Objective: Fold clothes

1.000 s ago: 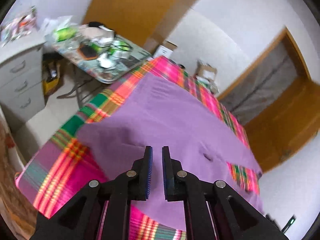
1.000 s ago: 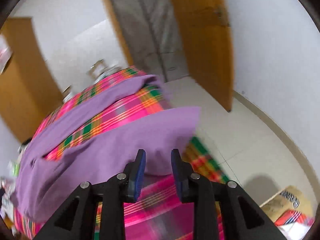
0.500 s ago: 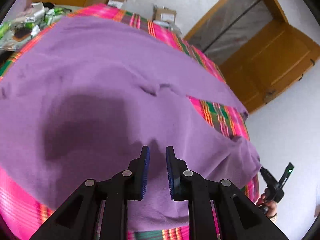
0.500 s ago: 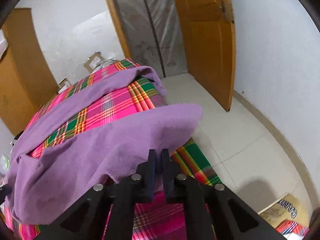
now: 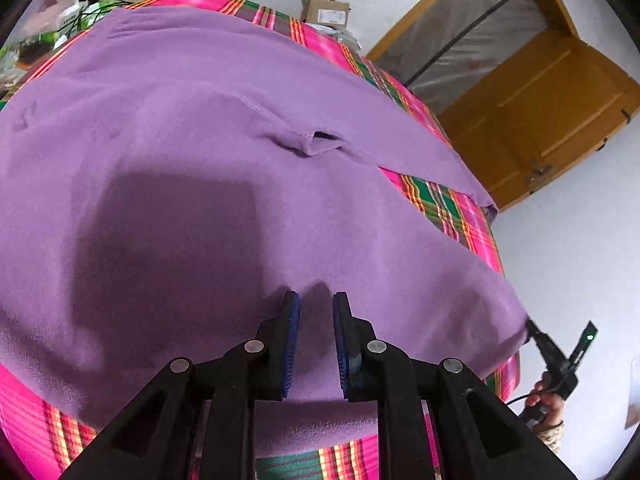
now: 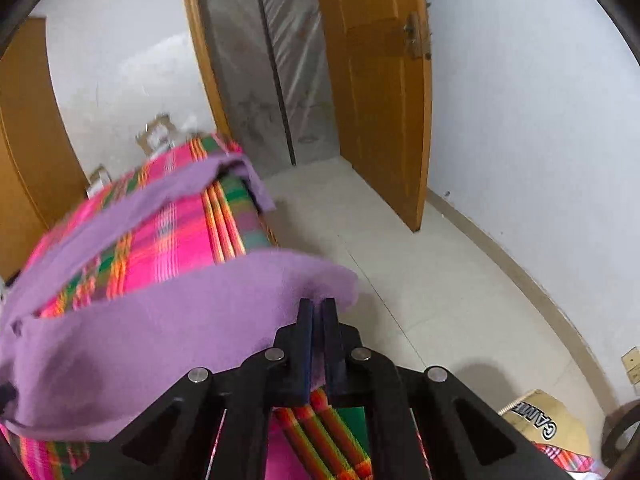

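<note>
Purple garment (image 5: 208, 128) spread over the surface (image 5: 452, 204), which wears a pink, green and orange plaid cloth. Since a second ago we see the left gripper (image 5: 314, 300) has come down from well above to right over the fabric near its front hem, and its shadow now sits dark on the cloth. Its jaws have widened a little, now a moderate gap, nothing between them; whether the tips touch the fabric we cannot tell. The right gripper (image 6: 317, 304) stood apart from the cloth a second ago; half a second ago its jaws closed, and now they stay pinched on the garment's corner (image 6: 320, 280), which is lifted off the plaid. In the left wrist view we also see that gripper (image 5: 530, 328) from outside at the garment's far right corner, with the person's hand (image 5: 550, 398) on its handle.

Fabric looks soft, fleecy, matte, with a stitched seam and a small puckered fold (image 5: 316, 142) mid-panel. A long strip of it (image 6: 132, 208) runs along the far side, plaid showing between. Jaw pads are ribbed blue; gripper bodies black with silver rivets.
</note>
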The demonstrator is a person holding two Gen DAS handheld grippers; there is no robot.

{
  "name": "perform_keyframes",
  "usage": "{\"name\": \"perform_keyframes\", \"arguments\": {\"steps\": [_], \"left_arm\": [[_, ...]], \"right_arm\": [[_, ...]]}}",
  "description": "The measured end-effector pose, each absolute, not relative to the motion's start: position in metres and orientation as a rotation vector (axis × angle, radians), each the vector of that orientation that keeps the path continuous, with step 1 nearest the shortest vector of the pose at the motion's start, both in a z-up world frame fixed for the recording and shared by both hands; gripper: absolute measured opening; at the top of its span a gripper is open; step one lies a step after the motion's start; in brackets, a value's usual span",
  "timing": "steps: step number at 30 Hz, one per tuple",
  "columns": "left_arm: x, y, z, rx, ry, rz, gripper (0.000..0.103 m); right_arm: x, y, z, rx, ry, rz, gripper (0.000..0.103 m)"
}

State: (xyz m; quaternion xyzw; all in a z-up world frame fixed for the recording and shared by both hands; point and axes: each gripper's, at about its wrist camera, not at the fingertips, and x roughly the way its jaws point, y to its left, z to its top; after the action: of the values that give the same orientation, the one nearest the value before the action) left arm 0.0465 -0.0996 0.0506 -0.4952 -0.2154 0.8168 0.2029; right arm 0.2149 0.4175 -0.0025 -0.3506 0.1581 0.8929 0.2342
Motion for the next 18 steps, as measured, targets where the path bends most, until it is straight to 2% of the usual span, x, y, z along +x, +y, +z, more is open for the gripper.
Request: {"name": "perform_keyframes", "arguments": {"steps": [9, 13, 18], "left_arm": [[0.051, -0.11, 0.048, -1.369, -0.628, 2.258, 0.017], [0.053, -0.112, 0.047, -1.363, -0.638, 2.257, 0.017], [0.059, -0.119, 0.045, -1.355, -0.651, 2.256, 0.017]], "right_arm": [[0.241, 0.42, -0.002, -0.982, 0.403, 2.309, 0.006], [0.232, 0.391, 0.011, -0.927, 0.402, 2.472, 0.006], [0.208, 0.345, -0.001, -1.042, 0.3, 2.626, 0.009]]}}
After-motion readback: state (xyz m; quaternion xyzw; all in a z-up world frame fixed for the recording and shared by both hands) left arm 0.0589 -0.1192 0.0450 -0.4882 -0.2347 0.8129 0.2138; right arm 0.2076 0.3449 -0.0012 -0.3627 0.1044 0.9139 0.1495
